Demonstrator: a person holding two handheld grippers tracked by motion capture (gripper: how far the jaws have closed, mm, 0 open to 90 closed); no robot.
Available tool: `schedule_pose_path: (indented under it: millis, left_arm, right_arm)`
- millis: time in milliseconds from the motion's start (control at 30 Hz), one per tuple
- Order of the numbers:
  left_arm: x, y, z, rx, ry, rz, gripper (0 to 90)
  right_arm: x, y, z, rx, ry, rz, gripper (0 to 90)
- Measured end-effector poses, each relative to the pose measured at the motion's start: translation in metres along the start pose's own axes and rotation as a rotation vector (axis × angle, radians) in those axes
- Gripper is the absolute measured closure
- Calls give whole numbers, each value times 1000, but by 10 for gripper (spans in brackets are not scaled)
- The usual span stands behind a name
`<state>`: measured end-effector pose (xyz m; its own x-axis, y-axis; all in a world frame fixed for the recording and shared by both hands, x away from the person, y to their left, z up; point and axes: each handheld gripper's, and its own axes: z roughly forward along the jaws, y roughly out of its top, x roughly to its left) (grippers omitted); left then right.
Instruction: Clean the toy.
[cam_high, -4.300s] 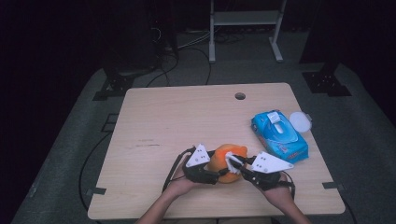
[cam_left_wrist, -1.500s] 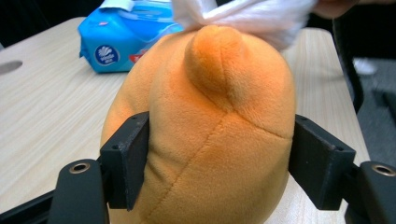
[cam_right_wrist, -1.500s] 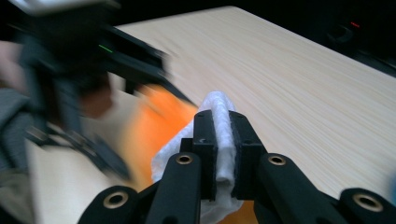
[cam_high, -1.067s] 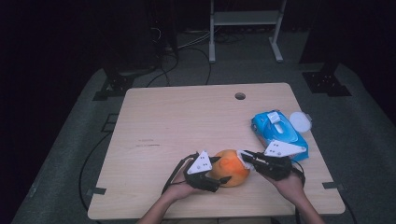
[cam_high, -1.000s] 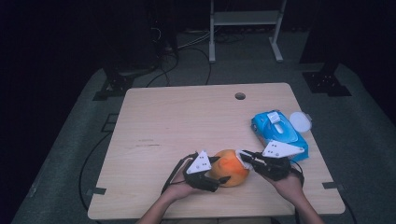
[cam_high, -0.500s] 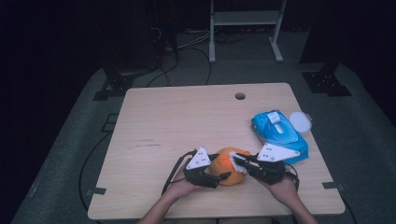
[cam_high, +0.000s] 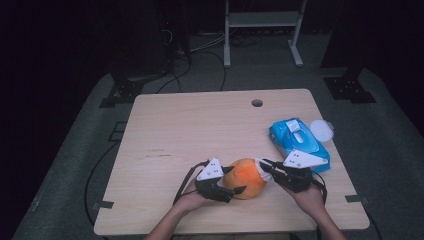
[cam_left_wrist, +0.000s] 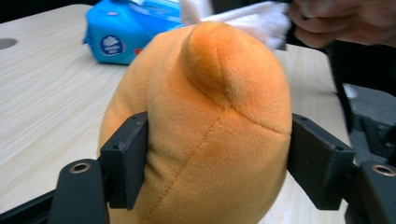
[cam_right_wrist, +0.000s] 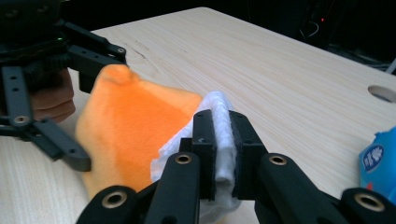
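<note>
Here the white wipe (cam_right_wrist: 219, 135) in the right tool (cam_right_wrist: 219, 154) touches the orange plush toy (cam_right_wrist: 135, 135).

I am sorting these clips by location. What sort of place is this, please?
Probably a recording lab or studio: a bare wooden table on grey floor matting, dark surroundings, loose cables and black stand feet behind.

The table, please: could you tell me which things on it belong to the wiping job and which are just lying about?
In use:
- orange plush toy, clamped by the left gripper
- white wipe, pinched in the right gripper

Lying about:
- blue wipes pack
- round white lid
</note>
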<state>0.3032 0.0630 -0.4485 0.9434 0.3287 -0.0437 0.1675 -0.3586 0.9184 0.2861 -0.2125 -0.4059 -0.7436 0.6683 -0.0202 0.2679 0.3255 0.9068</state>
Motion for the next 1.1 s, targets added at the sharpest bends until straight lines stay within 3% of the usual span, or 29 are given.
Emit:
schedule_pose_path:
  millis: [67,133,233,267,333,400,467,633,767,833,900,967,1100]
  left_arm:
    - [1,0,-1,-2,-14,18,210]
    - [3,2,-2,1,6,38,141]
    - [6,-1,2,22,17,8,78]
    - [5,-3,4,22,22,14,80]
    - [2,-1,3,27,33,34,141]
    - [0,5,-2,24,68,62,279]
    - [-1,12,-9,6,102,81,326]
    - [2,21,-24,42,201,126,343]
    - [8,20,-30,53,289,127,343]
    - [10,19,-29,62,312,126,341]
    - [10,17,-26,89,311,114,318]
    - [9,12,-21,114,282,107,283]
    - [8,10,-19,108,239,96,245]
  right_arm:
    - [0,0,0,0,6,5,815]
    - [4,2,1,5,-1,-20,816]
    - [8,3,2,-2,2,-24,816]
    - [8,4,2,-7,5,-22,816]
    - [10,6,3,-15,18,-16,816]
    - [13,10,4,-31,23,-16,816]
    - [13,13,4,-56,30,0,816]
    - [14,24,17,-86,53,31,816]
    - [16,34,31,-94,81,48,816]
    - [17,39,37,-103,88,52,816]
    - [19,43,44,-95,83,43,816]
    - [18,42,50,-71,80,30,815]
    - [14,31,52,-43,85,37,815]
